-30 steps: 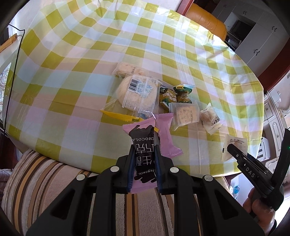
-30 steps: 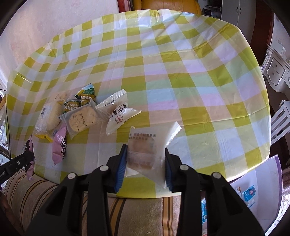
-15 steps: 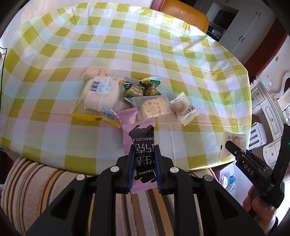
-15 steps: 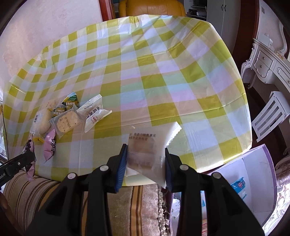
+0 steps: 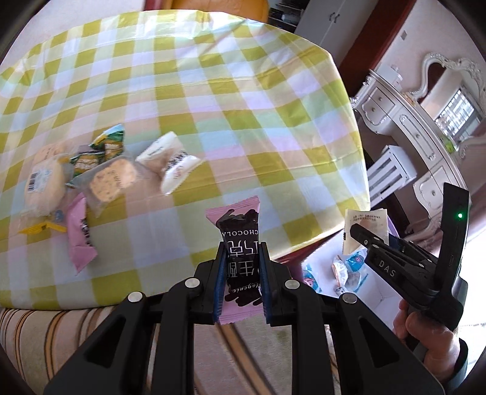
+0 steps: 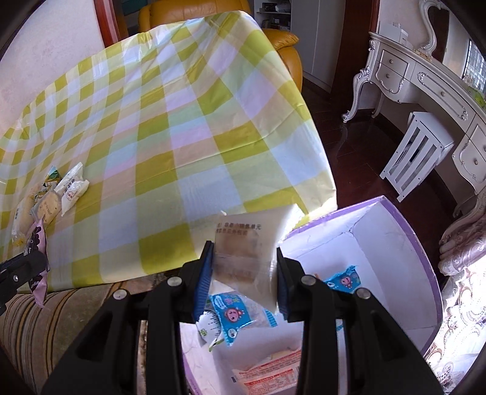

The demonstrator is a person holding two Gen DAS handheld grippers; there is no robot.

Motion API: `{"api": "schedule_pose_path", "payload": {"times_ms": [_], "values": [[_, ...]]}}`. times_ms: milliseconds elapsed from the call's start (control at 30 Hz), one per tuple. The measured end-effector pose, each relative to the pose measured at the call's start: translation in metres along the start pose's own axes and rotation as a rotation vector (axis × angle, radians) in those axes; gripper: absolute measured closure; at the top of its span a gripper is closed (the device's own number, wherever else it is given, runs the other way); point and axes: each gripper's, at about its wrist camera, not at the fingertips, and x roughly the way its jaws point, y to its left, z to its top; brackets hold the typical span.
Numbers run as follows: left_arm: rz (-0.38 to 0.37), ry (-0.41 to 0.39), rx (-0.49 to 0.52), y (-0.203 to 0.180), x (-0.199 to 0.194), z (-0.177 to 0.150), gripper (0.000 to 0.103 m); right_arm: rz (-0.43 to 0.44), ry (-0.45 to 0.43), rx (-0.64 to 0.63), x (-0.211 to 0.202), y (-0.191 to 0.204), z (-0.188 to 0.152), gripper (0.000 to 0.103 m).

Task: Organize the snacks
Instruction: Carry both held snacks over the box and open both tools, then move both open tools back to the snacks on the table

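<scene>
My left gripper (image 5: 242, 253) is shut on a pink and black chocolate packet (image 5: 238, 240), held over the near edge of the checked table (image 5: 194, 100). Over the rim of a white box with a purple edge (image 6: 391, 240), my right gripper (image 6: 243, 258) is shut on a clear packet with a pale biscuit (image 6: 246, 252). Blue and white snack packets (image 6: 231, 313) lie inside that box. More snacks remain on the table's left: a second pink packet (image 5: 79, 228), a round cracker packet (image 5: 111, 179), a white packet (image 5: 170, 164), green packets (image 5: 100, 152) and a large bread packet (image 5: 44, 182).
A striped sofa cushion (image 5: 76, 340) lies below the table's near edge. A white ornate dresser (image 6: 425, 79) and a small white stool (image 6: 416, 152) stand to the right on a dark floor. An orange armchair (image 6: 212, 18) is behind the table. A hand (image 5: 431, 343) holds the right gripper.
Both grippers have swung to the right with their packets still held. The snack pile has slid to the left of each view, and the purple-edged box has come under the right gripper.
</scene>
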Motion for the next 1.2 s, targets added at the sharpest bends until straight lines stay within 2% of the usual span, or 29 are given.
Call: {"api": "schedule_pose_path", "payload": {"times_ms": [333, 633, 733, 800, 867, 900, 967, 1067, 1200], "values": [[-0.139, 0.145, 0.168, -0.082, 0.050, -0.006, 0.084, -0.077, 0.020, 0.097, 0.011, -0.057, -0.007, 0.067], [-0.208, 0.225, 0.254, -0.116, 0.069, -0.015, 0.084, -0.117, 0.052, 0.149, 0.019, -0.084, -0.015, 0.066], [-0.227, 0.238, 0.250, -0.116, 0.072, -0.015, 0.076, -0.120, 0.062, 0.163, 0.020, -0.088, -0.017, 0.056], [-0.234, 0.234, 0.236, -0.114, 0.071, -0.014, 0.059, -0.122, 0.062, 0.170, 0.020, -0.088, -0.017, 0.052], [-0.241, 0.223, 0.225, -0.113, 0.069, -0.013, 0.051, -0.119, 0.061, 0.172, 0.020, -0.087, -0.016, 0.050], [-0.246, 0.218, 0.223, -0.113, 0.067, -0.012, 0.049, -0.121, 0.062, 0.172, 0.019, -0.086, -0.016, 0.049], [-0.250, 0.207, 0.220, -0.111, 0.064, -0.012, 0.044, -0.125, 0.056, 0.172, 0.016, -0.083, -0.014, 0.040], [-0.245, 0.183, 0.205, -0.105, 0.056, -0.009, 0.040, -0.123, 0.043, 0.178, 0.009, -0.078, -0.010, 0.036], [-0.201, 0.126, 0.177, -0.085, 0.036, -0.005, 0.037, -0.100, 0.017, 0.174, -0.004, -0.063, -0.004, 0.030]]}}
